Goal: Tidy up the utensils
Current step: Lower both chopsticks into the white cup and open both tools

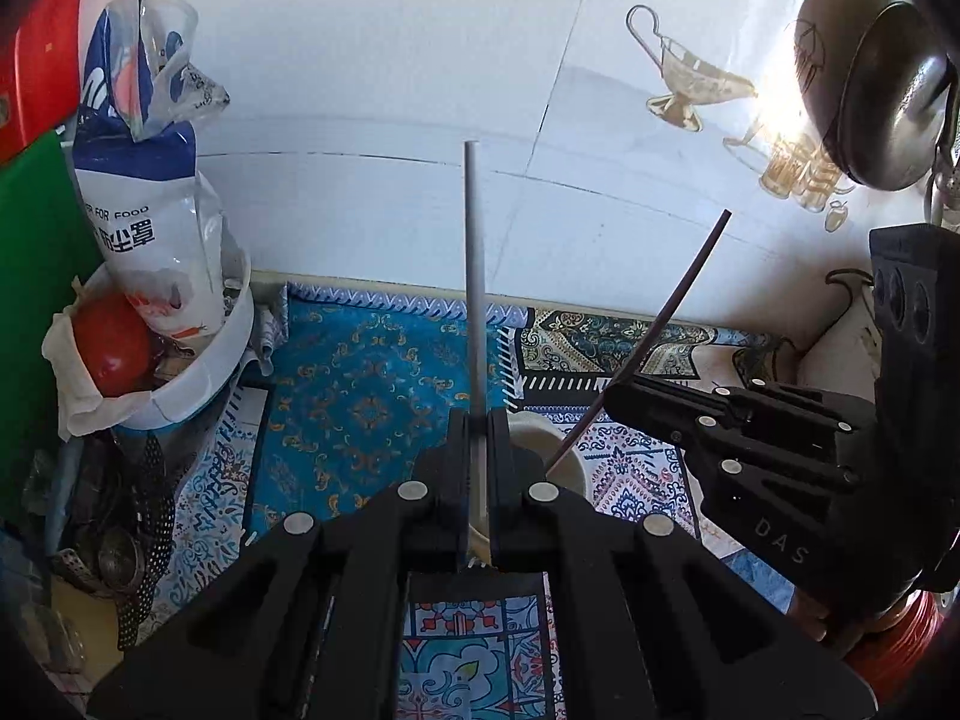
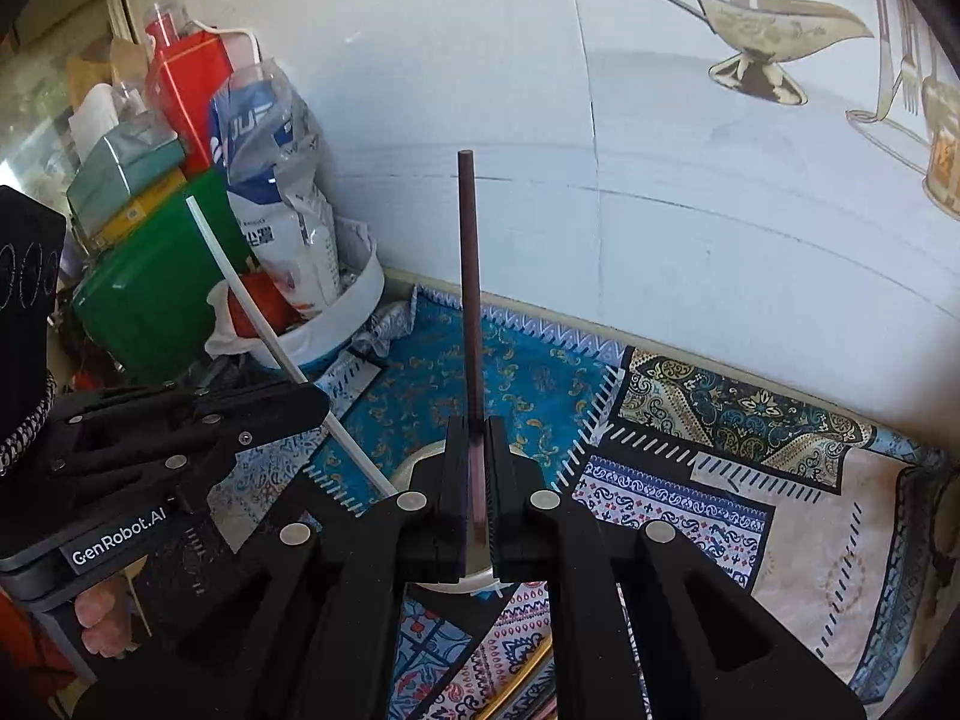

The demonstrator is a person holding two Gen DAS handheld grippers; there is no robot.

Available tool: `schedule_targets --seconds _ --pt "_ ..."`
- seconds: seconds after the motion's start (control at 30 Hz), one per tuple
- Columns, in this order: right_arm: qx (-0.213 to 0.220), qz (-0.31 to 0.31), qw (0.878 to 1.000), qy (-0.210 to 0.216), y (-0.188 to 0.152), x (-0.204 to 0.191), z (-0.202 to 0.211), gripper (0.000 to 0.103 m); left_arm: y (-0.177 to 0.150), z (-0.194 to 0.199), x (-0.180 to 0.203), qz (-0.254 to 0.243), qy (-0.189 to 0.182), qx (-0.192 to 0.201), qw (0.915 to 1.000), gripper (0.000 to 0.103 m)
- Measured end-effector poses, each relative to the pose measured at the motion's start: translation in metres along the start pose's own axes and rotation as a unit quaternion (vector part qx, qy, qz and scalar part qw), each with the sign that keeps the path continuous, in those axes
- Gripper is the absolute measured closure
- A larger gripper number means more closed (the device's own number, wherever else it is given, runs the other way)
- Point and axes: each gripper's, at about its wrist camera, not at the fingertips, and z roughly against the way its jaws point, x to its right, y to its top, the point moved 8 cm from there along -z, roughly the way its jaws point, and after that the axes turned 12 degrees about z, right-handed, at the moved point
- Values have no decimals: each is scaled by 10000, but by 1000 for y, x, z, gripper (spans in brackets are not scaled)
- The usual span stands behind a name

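Observation:
My left gripper (image 1: pixel 478 468) is shut on a white chopstick (image 1: pixel 473 276) that points up and away, over a cream cup (image 1: pixel 543 441) on the patterned cloth. My right gripper (image 2: pixel 478 480) is shut on a dark brown chopstick (image 2: pixel 469 276), held upright over the same cup (image 2: pixel 420 462). In the left wrist view the right gripper (image 1: pixel 612 390) sits at right with the dark chopstick (image 1: pixel 666 312) slanting down into the cup. In the right wrist view the left gripper (image 2: pixel 312 396) sits at left with the white chopstick (image 2: pixel 252 312).
A white tub (image 1: pixel 198 372) with a plastic bag and a red item stands at back left, next to green and red boxes (image 2: pixel 150 294). A metal pan (image 1: pixel 888 102) hangs on the tiled wall at right. More utensils (image 2: pixel 516 690) lie on the cloth in front.

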Motion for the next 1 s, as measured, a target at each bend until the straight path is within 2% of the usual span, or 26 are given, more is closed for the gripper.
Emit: schedule_targets --seconds 0.3,0.5,0.8,1.0 --pt "-259 297 9992 -103 -7 -4 -16 98 -8 -8 1 -2 -1 -201 9998 100" --pt "-297 418 9986 -137 -9 -7 -13 98 -7 2 3 -67 -57 -55 9999 100" --pt "-156 537 9980 -291 -10 -12 20 96 -7 34 12 -94 33 207 9997 97" --pt "56 478 9976 -489 -13 -13 52 84 -15 56 24 -171 9 379 9991 91"
